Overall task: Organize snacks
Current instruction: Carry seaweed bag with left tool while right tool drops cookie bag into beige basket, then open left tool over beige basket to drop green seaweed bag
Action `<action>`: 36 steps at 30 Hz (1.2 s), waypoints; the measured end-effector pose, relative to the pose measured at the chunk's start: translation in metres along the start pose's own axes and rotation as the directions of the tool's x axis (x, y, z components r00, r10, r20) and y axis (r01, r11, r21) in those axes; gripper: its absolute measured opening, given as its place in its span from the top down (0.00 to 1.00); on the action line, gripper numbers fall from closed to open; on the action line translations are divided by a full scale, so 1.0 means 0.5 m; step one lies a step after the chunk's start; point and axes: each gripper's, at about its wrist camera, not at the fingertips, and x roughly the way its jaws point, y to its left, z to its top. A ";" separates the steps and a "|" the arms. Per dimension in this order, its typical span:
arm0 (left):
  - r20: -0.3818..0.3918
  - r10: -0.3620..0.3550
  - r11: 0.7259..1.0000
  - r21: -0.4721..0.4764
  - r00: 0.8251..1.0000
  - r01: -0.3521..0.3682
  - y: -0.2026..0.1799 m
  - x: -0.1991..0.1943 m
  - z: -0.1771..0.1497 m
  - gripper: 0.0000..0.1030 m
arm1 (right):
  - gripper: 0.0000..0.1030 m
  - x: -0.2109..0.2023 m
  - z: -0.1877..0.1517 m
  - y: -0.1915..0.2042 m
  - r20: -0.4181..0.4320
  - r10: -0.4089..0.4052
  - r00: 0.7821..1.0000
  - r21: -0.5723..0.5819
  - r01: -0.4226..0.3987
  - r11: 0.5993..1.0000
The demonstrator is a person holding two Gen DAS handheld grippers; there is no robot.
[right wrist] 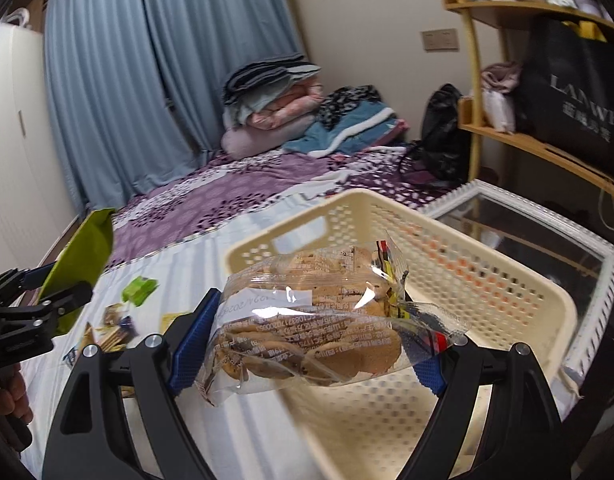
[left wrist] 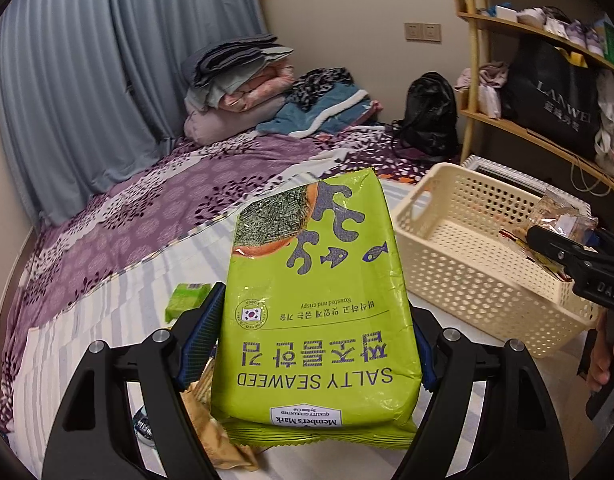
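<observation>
The seaweed bag [left wrist: 319, 300] is clamped between the left gripper [left wrist: 319, 344] pads. The right gripper [right wrist: 307, 344] pinches a clear cookie pack [right wrist: 307, 336] above the near rim of the cream basket [right wrist: 507, 280], which looks empty. To place them well, carry each over the rim, lower it flat, then release. One basket, two held packs; beyond the left tongs, one small green packet [left wrist: 187, 300] and perhaps three blurred others.

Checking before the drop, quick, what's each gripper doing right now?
Left gripper: shut on the green seaweed pack.
Right gripper: shut on the clear cookie bag, over the cream basket.
</observation>
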 end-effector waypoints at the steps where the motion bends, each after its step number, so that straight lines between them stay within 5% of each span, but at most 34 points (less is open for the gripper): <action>1: 0.002 -0.006 1.000 0.012 1.000 0.006 -0.012 0.000 0.004 0.23 | 0.19 0.001 -0.001 -0.011 -0.001 -0.007 1.000 0.010 0.007 1.000; 7: 0.001 -0.034 0.997 0.065 0.999 0.034 -0.071 0.005 0.020 0.23 | 0.11 -0.012 -0.009 -0.059 0.019 -0.061 0.998 0.042 0.060 0.997; 24: -0.003 -0.131 0.975 0.181 0.991 0.129 -0.221 0.038 0.073 0.23 | 0.11 -0.048 -0.028 -0.127 0.069 -0.114 0.991 0.085 0.108 0.990; 36: -0.044 -0.284 0.940 0.185 0.958 0.287 -0.343 0.103 0.119 0.21 | 0.11 -0.070 -0.038 -0.192 0.070 -0.161 0.985 0.145 0.150 0.978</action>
